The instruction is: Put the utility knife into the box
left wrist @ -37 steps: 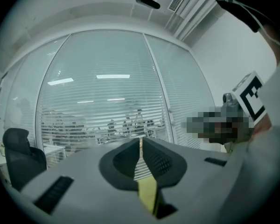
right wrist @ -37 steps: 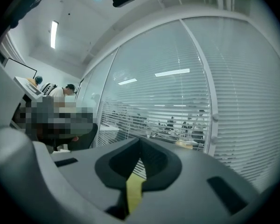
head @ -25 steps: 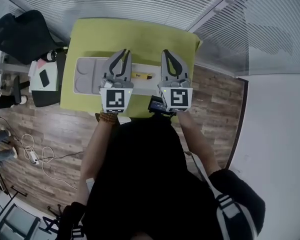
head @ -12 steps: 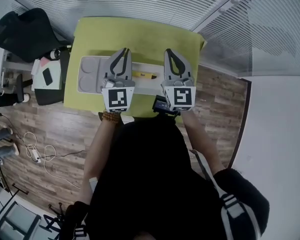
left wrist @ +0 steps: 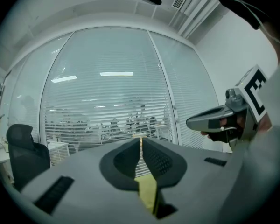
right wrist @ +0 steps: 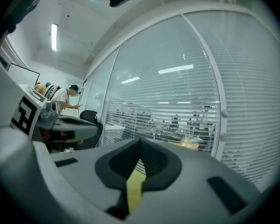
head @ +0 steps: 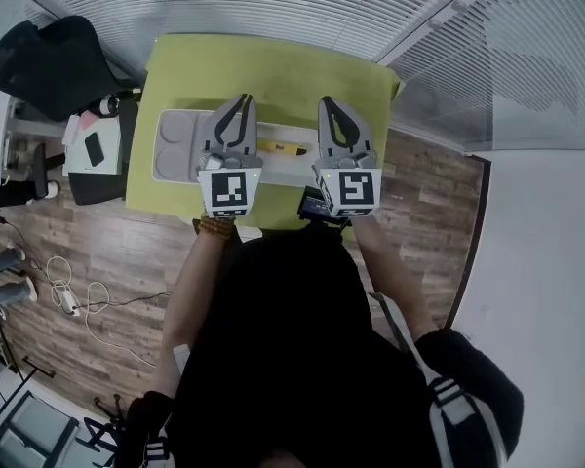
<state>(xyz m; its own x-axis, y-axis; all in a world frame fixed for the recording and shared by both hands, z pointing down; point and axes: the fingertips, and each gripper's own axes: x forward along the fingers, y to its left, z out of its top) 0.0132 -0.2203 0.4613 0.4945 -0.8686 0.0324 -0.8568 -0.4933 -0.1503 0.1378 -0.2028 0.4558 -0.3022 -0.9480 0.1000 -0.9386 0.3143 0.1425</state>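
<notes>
**Both jaws closed and empty, knife lying on the table side between them**

Nearest to me, I held my left gripper (head: 242,100) and my right gripper (head: 328,103) side by side and roughly level, pointing away from my body over the near edge of the green table (head: 273,71). In the left gripper view my jaws met at the tips with nothing between them, and only a sliver of green showed through the slit below. In the right gripper view my jaws were pressed together the same way, also empty.

Just past the gripper bodies, the yellow utility knife (head: 281,148) lay crosswise in the gap between the two grippers, and neither one touched it. It sat at the right end of the pale grey box (head: 174,146), whose round recesses showed to the left of my left gripper. I could not tell whether the knife rested on the box's edge or on the table beside it.

Beyond the table's far edge stood a glass wall with white blinds (head: 273,3). A black chair (head: 44,61) stood off to the left.
</notes>
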